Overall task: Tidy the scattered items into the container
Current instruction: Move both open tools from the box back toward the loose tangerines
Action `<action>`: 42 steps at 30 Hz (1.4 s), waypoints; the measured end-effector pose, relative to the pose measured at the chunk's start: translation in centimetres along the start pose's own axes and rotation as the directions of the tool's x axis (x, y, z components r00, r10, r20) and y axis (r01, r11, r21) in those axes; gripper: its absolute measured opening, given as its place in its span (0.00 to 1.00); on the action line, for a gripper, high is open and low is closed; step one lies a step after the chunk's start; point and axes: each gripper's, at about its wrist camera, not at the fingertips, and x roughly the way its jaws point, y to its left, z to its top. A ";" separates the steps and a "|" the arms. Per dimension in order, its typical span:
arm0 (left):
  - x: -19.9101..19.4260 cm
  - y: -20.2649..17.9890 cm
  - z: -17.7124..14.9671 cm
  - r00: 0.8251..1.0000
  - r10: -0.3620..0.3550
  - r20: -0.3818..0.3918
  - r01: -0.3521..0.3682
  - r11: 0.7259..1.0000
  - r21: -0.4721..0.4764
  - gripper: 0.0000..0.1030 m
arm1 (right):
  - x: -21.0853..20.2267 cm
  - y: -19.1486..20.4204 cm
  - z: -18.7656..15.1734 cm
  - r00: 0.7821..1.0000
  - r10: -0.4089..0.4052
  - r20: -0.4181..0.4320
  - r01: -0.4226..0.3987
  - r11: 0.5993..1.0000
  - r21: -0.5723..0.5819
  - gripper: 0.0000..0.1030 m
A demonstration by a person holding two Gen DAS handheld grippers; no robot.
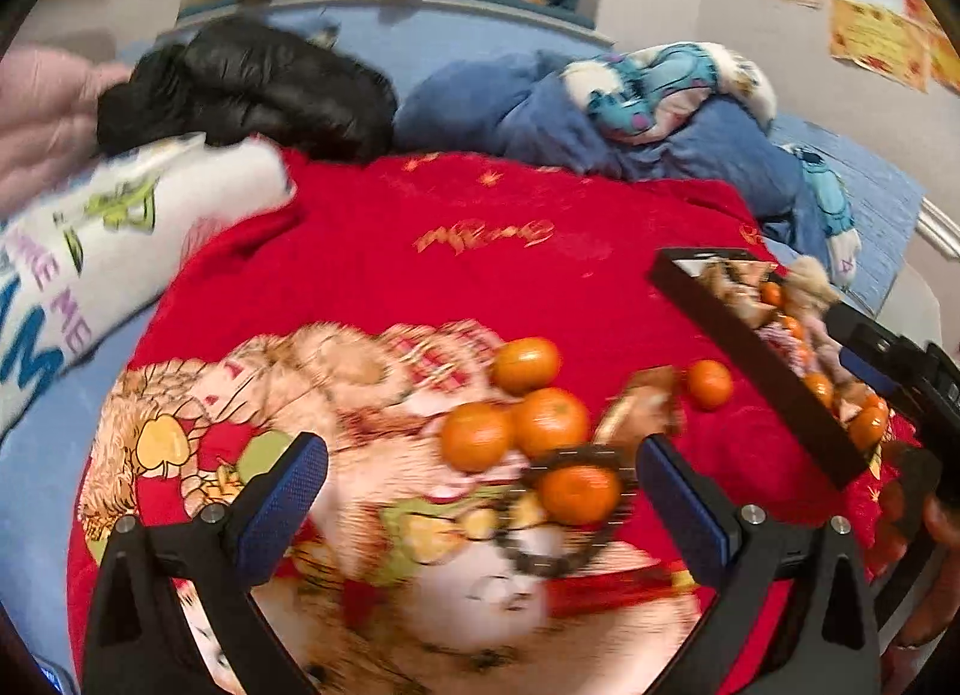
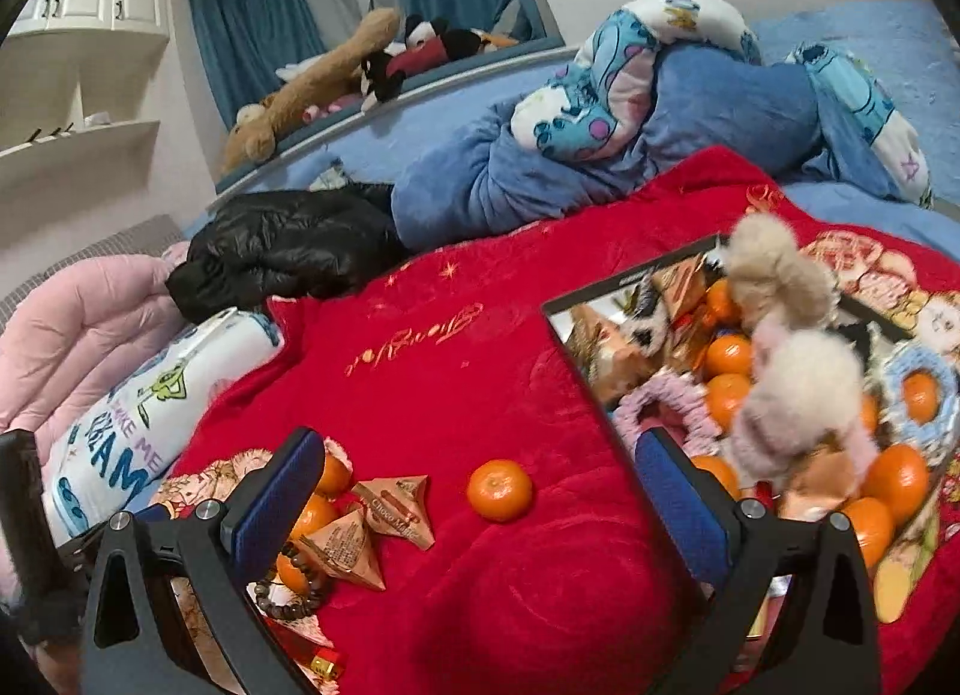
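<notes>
I've got the left hand-held gripper [image 1: 480, 491] spread wide and empty over a cluster of tangerines [image 1: 549, 422] on the red blanket [image 1: 390, 287]; one tangerine [image 1: 579, 494] sits inside a bead bracelet [image 1: 558, 560] right between the fingers. My right hand-held gripper [image 2: 480, 491] is also wide open and empty, with the box [image 2: 576, 347], already well filled, just to its right. I judge the collecting is partly done. Next I'd lower the left one and close on that nearest tangerine.

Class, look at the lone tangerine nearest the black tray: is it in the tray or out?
Out. The tangerine lies on the red blanket, apart from the tray.
</notes>
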 end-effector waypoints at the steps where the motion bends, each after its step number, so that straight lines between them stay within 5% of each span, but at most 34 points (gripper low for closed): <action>1: 0.7 0.9 0.1 1.000 0.014 -0.016 -0.014 1.000 0.001 0.95 | 0.4 0.1 -0.1 1.000 0.000 -0.010 0.000 1.000 0.006 1.00; 11: 6.1 0.8 -0.4 0.987 0.036 -0.158 -0.026 0.997 0.069 0.64 | 2.3 0.8 -0.9 0.998 -0.013 -0.054 0.011 0.999 -0.038 1.00; 18: 6.7 0.7 -0.8 0.985 0.020 -0.172 -0.010 0.998 0.062 0.58 | 3.9 0.5 -1.6 0.993 -0.015 -0.114 0.006 0.997 -0.073 1.00; 21: 6.8 0.4 -1.1 0.983 -0.003 -0.183 0.016 0.998 0.066 0.37 | 4.5 0.4 -1.7 0.991 -0.007 -0.135 -0.004 0.997 -0.082 1.00; 35: 6.1 0.4 -1.1 0.988 0.008 -0.155 0.000 0.999 0.051 0.36 | 6.3 2.2 -2.5 0.985 -0.024 -0.168 -0.008 0.983 -0.185 1.00; 42: 4.6 1.2 -1.2 0.991 0.031 -0.131 -0.029 0.999 0.017 0.36 | 7.7 2.0 -2.6 0.971 -0.103 -0.216 0.062 0.980 -0.186 0.87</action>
